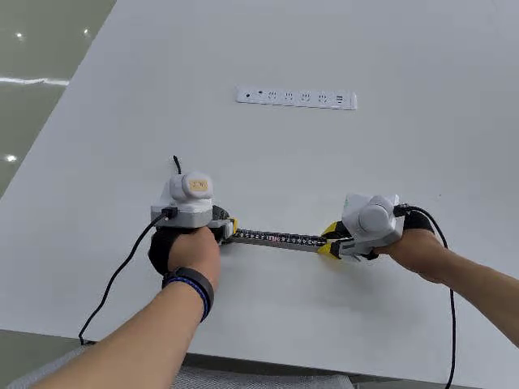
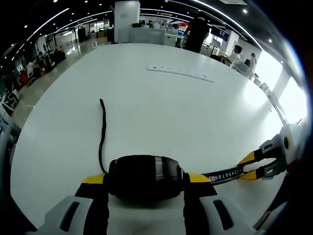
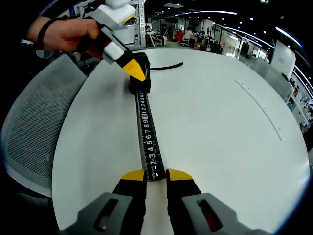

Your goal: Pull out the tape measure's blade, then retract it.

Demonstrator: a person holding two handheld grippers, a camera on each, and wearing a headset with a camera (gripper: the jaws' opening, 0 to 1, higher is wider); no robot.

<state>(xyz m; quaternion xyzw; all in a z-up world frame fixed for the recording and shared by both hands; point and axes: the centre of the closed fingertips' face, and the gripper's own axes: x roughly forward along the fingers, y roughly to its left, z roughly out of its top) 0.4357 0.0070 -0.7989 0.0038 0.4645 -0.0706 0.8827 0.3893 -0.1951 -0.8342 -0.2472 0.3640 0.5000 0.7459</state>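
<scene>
The black tape measure case (image 2: 145, 177) sits clamped between the yellow-tipped fingers of my left gripper (image 2: 145, 180), with its wrist strap (image 2: 102, 128) trailing over the table. In the head view the left gripper (image 1: 225, 229) is at the left and the blade (image 1: 278, 238) runs right across the white table to my right gripper (image 1: 332, 241). In the right gripper view the dark numbered blade (image 3: 147, 140) stretches from the case (image 3: 142, 73) to my right gripper (image 3: 155, 175), shut on the blade's end.
A white power strip (image 1: 296, 98) lies on the table (image 1: 324, 162) beyond the grippers. Black cables (image 1: 117, 275) trail from both grippers toward the near edge. A grey mesh chair (image 3: 34, 137) stands beside the table. People stand far behind in the office.
</scene>
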